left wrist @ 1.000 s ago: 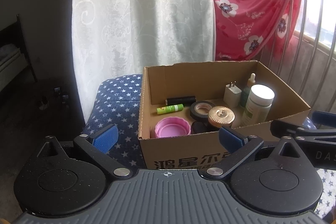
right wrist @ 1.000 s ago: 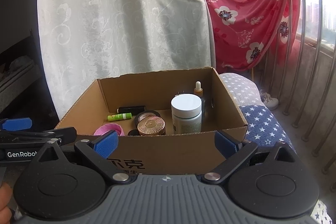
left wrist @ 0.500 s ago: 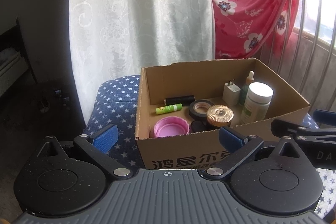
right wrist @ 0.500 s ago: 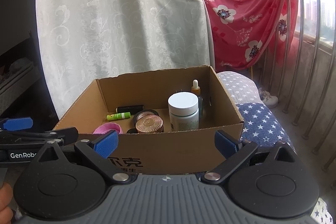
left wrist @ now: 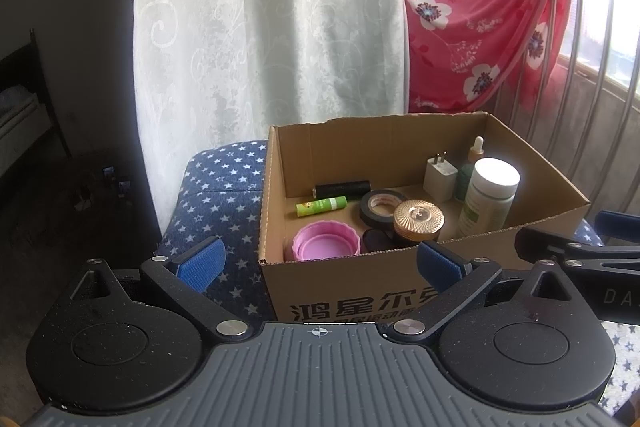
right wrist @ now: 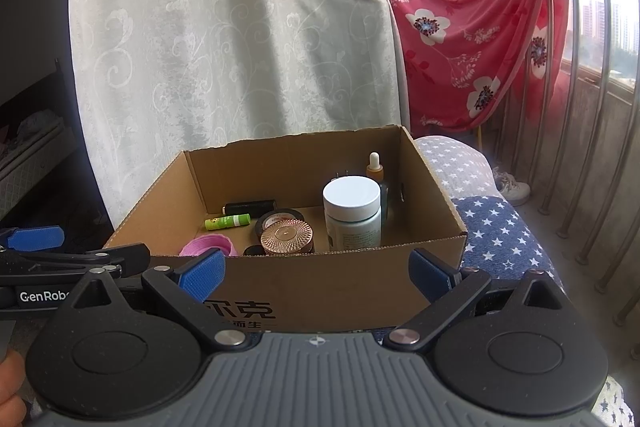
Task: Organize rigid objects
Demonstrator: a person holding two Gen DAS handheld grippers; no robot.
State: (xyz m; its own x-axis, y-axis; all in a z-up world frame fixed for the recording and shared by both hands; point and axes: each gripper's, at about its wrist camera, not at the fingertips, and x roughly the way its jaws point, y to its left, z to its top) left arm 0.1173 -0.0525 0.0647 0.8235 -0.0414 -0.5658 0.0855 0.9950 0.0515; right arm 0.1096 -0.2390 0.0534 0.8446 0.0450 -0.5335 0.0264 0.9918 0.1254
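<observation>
An open cardboard box (left wrist: 536, 227) (right wrist: 320, 283) stands on a star-patterned cushion. Inside lie a pink lid (left wrist: 326, 245) (right wrist: 206, 244), a green tube (left wrist: 321, 205) (right wrist: 227, 221), a black cylinder (left wrist: 342, 189), a black tape roll (left wrist: 380, 207), a gold-lidded jar (left wrist: 419, 220) (right wrist: 286, 235), a white-capped bottle (left wrist: 489, 201) (right wrist: 352, 213), a white charger (left wrist: 440, 177) and a dropper bottle (left wrist: 477, 151) (right wrist: 375, 167). My left gripper (left wrist: 318, 261) and right gripper (right wrist: 314, 273) are both open and empty, held in front of the box's near wall.
The blue star-patterned cushion (left wrist: 216, 195) (right wrist: 500, 231) carries the box. A white curtain (left wrist: 260, 27) hangs behind it. A red floral cloth (right wrist: 472, 39) drapes over a metal railing (right wrist: 592, 107) at the right. A shoe (right wrist: 512, 187) lies on the floor by the railing.
Both grippers have drawn back and risen slightly, so the box appears a little smaller and lower. Both stay open and empty. Nothing in the box has moved.
</observation>
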